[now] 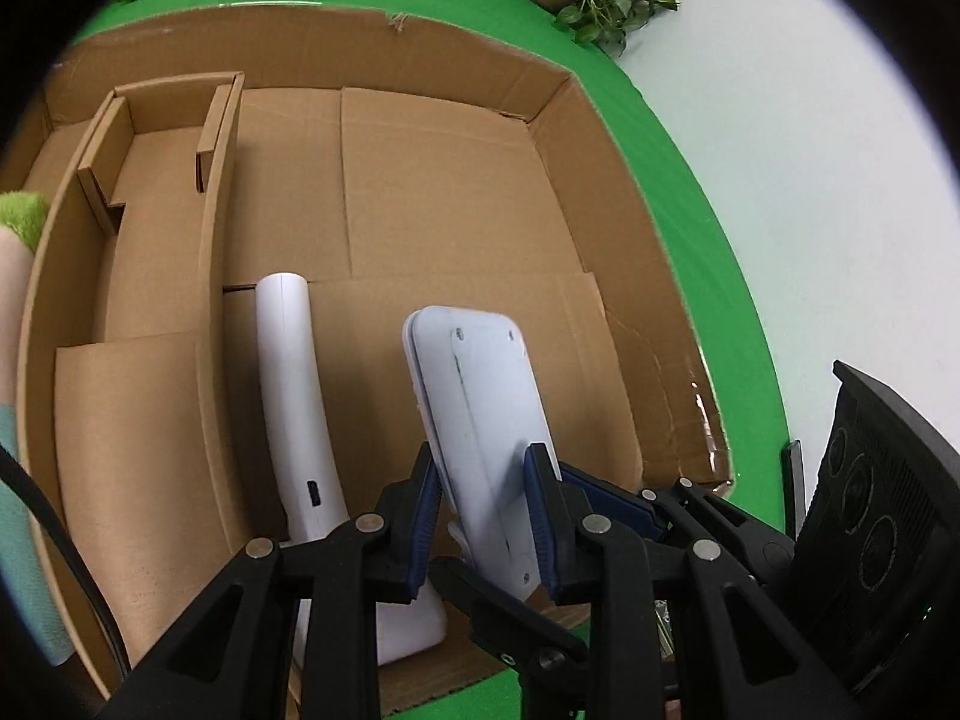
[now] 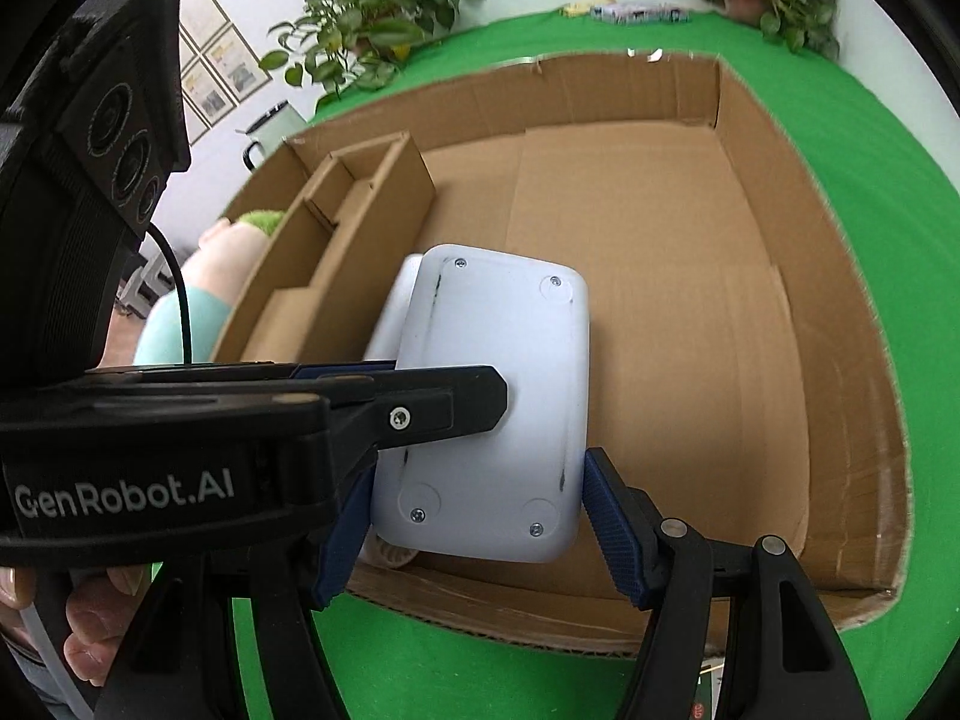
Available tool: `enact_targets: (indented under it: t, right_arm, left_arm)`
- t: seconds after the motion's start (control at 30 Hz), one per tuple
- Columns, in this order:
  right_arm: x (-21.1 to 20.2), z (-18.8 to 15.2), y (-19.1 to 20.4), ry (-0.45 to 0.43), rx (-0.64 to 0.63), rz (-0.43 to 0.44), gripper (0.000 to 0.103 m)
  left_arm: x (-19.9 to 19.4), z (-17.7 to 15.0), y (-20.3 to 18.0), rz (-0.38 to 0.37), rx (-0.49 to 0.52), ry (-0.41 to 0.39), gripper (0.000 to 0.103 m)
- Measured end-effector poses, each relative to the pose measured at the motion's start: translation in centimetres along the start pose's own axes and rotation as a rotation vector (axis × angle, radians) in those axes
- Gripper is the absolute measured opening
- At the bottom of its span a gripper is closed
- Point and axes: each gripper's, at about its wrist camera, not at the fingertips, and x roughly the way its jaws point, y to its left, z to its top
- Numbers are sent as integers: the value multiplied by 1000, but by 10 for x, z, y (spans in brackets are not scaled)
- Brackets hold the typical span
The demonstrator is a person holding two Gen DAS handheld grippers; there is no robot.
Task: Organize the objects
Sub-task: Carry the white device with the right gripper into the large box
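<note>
A green-covered table (image 2: 870, 192) stands before a pale wall (image 1: 780, 90) – potted plants (image 2: 372, 18) along its far edge, framed pictures (image 2: 216, 60) hanging at left.

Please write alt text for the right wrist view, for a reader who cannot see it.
Two grippers, the right gripper and the left gripper, hold a white device by its flat screwed base over an open cardboard box on a green table. A cardboard divider insert sits at the box's left side.

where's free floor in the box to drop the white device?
Bare cardboard floor runs from the divider insert to the right wall and back wall. Crowded on the left: insert compartments, plush toy beyond. Both grippers, left and right, clamp the white device.
</note>
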Motion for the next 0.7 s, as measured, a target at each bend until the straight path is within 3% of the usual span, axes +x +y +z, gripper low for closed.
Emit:
enact_targets:
  t: [0.23, 0.3, 0.5, 0.7]
  right_arm:
    - [10, 3, -3, 56, 3, -12, 65]
    - [13, 3, -3, 72, 2, -4, 67]
    - [13, 8, -6, 118, 21, 41, 67]
    - [3, 12, -17, 93, 60, 82, 67]
  left_arm:
    - [10, -2, 7, -9, -23, 29, 26]
    - [9, -2, 7, 0, -23, 31, 20]
    - [10, 1, 7, 5, -21, 32, 20]
    - [12, 6, 5, 18, -28, 45, 24]
